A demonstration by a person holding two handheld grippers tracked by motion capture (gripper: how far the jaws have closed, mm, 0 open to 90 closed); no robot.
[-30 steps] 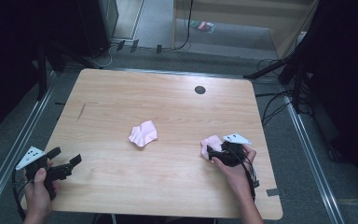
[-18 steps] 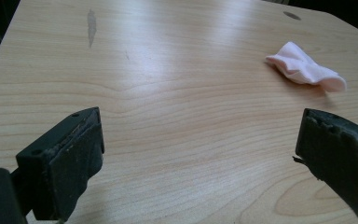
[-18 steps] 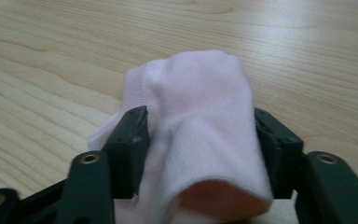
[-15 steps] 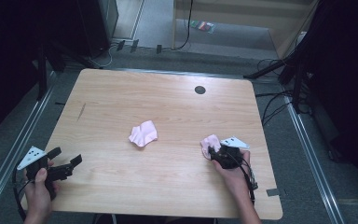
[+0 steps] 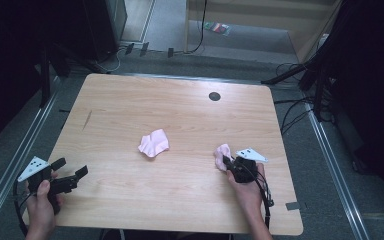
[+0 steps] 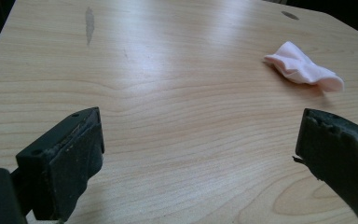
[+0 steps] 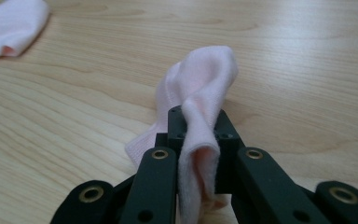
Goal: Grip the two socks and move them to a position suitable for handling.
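The small pink sock sits pinched in the right gripper, its fabric folded upright between the jaws and bunched above them, while its lower edge appears to touch the counter. Compared with a second ago, the right gripper has drawn a little nearer the person and the near edge of the counter, and the sock has come along with it, so the grasp looks firm; I judge that the pick-up of this sock is done and that carrying it toward its mate is the likely step in hand. That mate, a second pink sock, lies crumpled to the left of the held sock and slightly farther from the person, well apart from it and unmoved since the earlier pictures. The left gripper hovers much farther left of the held sock, near the counter's near left corner, with its jaws spread wide and nothing between them; it has hardly shifted. In the left gripper view the second sock lies ahead and off to one side, beyond the open jaws. Farther from the held sock, toward the counter's far edge, there is a small dark round hole, and far to the left a short dark mark in the wood. Nothing lies on the bare wood between the held sock and the second one, so the way across looks free.
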